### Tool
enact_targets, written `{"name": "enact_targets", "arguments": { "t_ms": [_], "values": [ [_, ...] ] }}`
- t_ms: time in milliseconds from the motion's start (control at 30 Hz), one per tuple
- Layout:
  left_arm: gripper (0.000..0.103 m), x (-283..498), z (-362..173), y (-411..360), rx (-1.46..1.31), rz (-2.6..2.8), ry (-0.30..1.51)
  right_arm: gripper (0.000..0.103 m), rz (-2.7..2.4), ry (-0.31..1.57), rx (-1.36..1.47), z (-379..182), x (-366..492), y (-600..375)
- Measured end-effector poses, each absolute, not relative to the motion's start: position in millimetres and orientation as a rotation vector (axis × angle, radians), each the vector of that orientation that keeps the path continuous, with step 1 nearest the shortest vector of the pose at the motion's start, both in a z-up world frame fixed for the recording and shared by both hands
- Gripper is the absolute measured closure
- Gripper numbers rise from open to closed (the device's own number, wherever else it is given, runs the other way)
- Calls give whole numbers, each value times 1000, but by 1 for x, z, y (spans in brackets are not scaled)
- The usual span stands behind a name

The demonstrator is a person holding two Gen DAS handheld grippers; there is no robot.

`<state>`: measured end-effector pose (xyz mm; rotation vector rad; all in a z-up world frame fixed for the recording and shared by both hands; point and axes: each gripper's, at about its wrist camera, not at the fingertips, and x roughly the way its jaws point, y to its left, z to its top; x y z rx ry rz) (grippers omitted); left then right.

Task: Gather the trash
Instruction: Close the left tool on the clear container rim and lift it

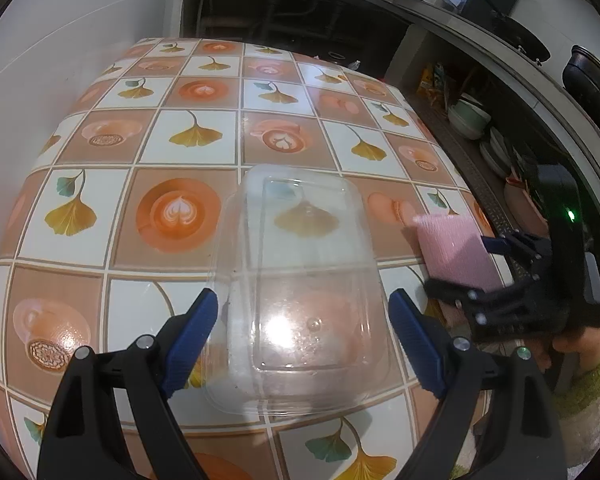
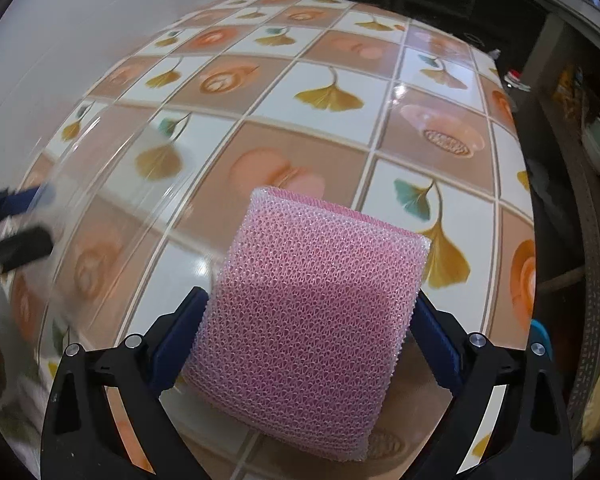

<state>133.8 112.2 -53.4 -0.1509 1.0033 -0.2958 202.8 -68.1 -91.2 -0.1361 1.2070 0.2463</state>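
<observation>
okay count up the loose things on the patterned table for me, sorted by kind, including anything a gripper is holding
Clear plastic container: 1, between the open left gripper fingers
Pink mesh sponge: 1, clamped in the right gripper
Total: 2

One clear plastic container (image 1: pixel 300 288), one pink mesh sponge (image 2: pixel 316 304), two grippers, one patterned table (image 1: pixel 140 136)

container (image 1: pixel 300 292) lies on the table (image 1: pixel 100 140), sponge (image 1: pixel 456 256) to its right.
</observation>
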Motion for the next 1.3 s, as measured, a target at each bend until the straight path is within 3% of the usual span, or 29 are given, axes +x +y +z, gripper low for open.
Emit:
{"name": "enact_targets", "arguments": {
  "t_ms": [400,1000,1300],
  "values": [
    [14,136,-55,107,-127,-286,1003,8,277,1181,61,-84,199,-84],
    [14,135,-58,98,-41,-248,977,8,154,1151,-72,-91,182,-71],
    [19,134,-58,99,-42,-244,971,9,143,1154,-113,-93,179,-67]
  ]
}}
